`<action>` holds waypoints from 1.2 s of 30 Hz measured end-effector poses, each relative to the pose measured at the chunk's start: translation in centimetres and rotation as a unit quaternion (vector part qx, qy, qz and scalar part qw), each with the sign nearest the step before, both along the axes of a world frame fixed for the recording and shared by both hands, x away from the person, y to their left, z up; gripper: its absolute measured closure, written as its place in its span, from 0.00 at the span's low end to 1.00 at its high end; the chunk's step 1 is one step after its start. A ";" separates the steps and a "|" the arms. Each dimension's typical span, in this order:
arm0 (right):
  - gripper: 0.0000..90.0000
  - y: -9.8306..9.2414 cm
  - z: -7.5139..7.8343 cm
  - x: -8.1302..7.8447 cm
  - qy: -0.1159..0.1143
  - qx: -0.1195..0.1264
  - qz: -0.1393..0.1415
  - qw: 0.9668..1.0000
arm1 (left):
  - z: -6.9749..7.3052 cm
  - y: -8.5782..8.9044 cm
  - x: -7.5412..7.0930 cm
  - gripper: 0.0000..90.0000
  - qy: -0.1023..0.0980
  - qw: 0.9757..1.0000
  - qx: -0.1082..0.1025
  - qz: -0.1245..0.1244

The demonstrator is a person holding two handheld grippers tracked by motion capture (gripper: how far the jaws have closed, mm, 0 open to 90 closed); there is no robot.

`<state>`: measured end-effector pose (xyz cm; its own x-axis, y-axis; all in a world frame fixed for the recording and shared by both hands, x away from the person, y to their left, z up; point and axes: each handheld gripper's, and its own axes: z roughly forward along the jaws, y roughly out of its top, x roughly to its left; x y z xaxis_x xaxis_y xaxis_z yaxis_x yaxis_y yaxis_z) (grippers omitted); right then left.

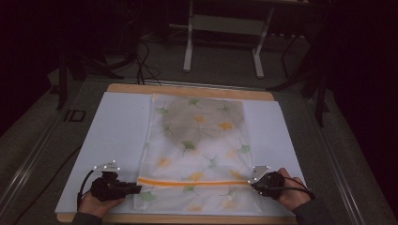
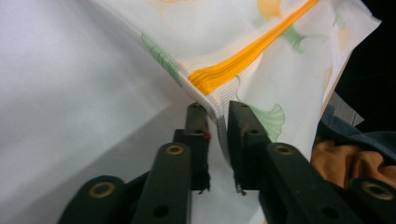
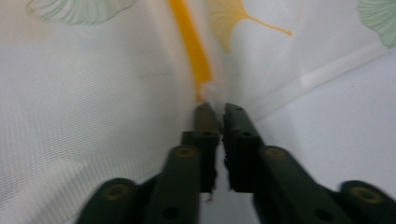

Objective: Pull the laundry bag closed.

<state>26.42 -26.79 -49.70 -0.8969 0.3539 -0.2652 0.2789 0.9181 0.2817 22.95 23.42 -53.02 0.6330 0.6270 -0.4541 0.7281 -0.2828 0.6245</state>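
**Two grippers pinch a leaf-print mesh bag at its zipper ends**

A white mesh bag (image 1: 199,150) printed with green and yellow leaves lies flat on a white sheet (image 1: 117,136) covering a wooden table (image 1: 187,90). Something dark sits inside the far half of the bag, seen through the fabric as a grey blur; what it is cannot be made out. The room beyond the table is mostly in shadow, with the legs of a white stand (image 1: 225,42) and some cables faintly visible on the floor.

An orange zipper (image 1: 192,181) runs across the near part of the bag. The left gripper (image 1: 137,189) has its jaws narrowed onto the fabric edge just below the zipper's left end, with a fold of cloth between them in the left gripper view (image 2: 219,119). The right gripper (image 1: 254,183) meets the zipper's right end; in the right gripper view (image 3: 217,112) its jaws are nearly together with a bit of white fabric between them, though the picture is blurred there.

An orange and blue cloth (image 2: 348,154) shows at the lower right edge of the left gripper view, cut off by the frame.

No writing or labels can be read.
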 end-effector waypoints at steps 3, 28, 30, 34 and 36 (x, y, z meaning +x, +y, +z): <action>0.76 -0.6 0.1 0.0 0.010 0.021 -0.013 1.000 | 0.2 0.5 -0.1 0.83 -0.008 1.000 -0.001 0.011; 0.58 -3.7 -1.1 1.3 -0.010 0.195 -0.148 0.970 | 1.3 1.4 -0.2 0.82 -0.102 0.986 0.071 0.107; 0.58 -3.8 -1.2 1.4 -0.011 0.203 -0.154 0.967 | 1.3 1.3 -0.2 0.81 -0.109 0.985 0.077 0.111; 0.59 -4.0 -2.0 1.4 -0.013 0.224 -0.169 0.960 | 0.9 1.6 0.4 0.78 -0.127 0.975 0.100 0.150; 0.59 -4.1 -2.2 1.4 -0.018 0.238 -0.180 0.954 | 0.5 1.7 0.7 0.77 -0.126 0.972 0.110 0.165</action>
